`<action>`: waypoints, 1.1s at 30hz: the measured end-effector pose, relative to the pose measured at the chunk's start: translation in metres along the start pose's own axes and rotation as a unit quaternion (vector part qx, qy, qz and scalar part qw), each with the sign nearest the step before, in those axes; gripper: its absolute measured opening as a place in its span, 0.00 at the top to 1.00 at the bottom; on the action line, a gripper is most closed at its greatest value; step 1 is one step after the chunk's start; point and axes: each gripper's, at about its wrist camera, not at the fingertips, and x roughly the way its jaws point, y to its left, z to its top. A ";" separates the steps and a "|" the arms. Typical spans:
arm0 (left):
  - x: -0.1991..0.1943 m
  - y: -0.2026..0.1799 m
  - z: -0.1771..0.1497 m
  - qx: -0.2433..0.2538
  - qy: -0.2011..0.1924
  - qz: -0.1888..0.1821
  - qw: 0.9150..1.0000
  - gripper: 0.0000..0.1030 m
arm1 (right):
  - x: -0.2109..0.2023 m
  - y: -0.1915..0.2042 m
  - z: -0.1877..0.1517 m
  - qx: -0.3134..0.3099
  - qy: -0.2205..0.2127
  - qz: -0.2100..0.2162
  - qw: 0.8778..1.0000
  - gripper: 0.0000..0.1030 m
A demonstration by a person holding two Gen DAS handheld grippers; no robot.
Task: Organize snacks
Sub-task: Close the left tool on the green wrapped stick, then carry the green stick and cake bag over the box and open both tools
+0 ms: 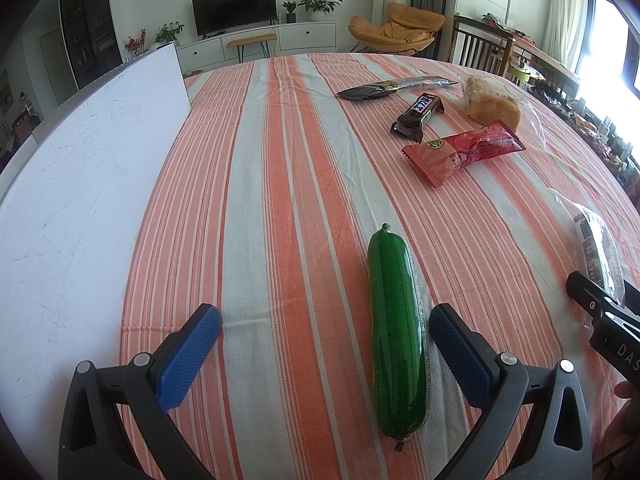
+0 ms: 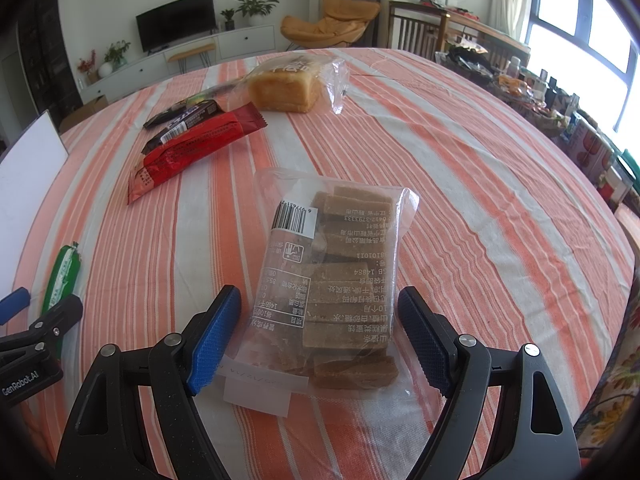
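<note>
A green sausage [image 1: 396, 332] lies lengthwise on the striped cloth between the fingers of my open left gripper [image 1: 325, 352], close to the right pad [image 1: 460, 360]. A clear bag of brown cake blocks [image 2: 332, 284] lies between the fingers of my open right gripper [image 2: 320, 336], which straddle its near end. Farther off lie a red packet [image 1: 464, 152], a dark chocolate bar [image 1: 418, 116], a long dark packet [image 1: 396, 87] and bagged bread [image 1: 494, 104]. The sausage also shows at the left of the right wrist view [image 2: 62, 276].
A white board [image 1: 80, 184] covers the table's left side. The striped tablecloth [image 1: 280, 160] ends at a near edge beside the board. Chairs and a cluttered side table [image 2: 520, 80] stand to the right, beyond the table.
</note>
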 end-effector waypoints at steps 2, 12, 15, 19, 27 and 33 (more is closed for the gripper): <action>0.000 0.000 0.000 0.000 0.000 0.000 1.000 0.00 | 0.000 0.000 0.000 0.000 0.000 0.000 1.000 0.19; -0.019 -0.008 -0.009 0.030 -0.010 -0.017 0.999 0.44 | -0.009 -0.008 -0.004 0.017 -0.008 0.018 1.000 0.39; -0.026 -0.011 -0.010 0.031 0.000 -0.033 0.999 0.78 | -0.014 -0.013 -0.005 0.038 -0.011 0.050 0.998 0.44; -0.047 0.003 -0.011 -0.031 0.009 -0.112 0.993 0.78 | -0.022 -0.039 -0.011 0.125 -0.016 0.181 0.975 0.45; -0.140 0.025 -0.012 -0.071 -0.032 -0.246 0.966 0.78 | -0.037 -0.047 -0.034 0.227 0.017 0.369 0.901 0.45; -0.218 0.086 -0.014 -0.095 -0.085 -0.271 0.954 0.78 | -0.089 0.027 -0.004 0.180 0.021 0.461 0.869 0.45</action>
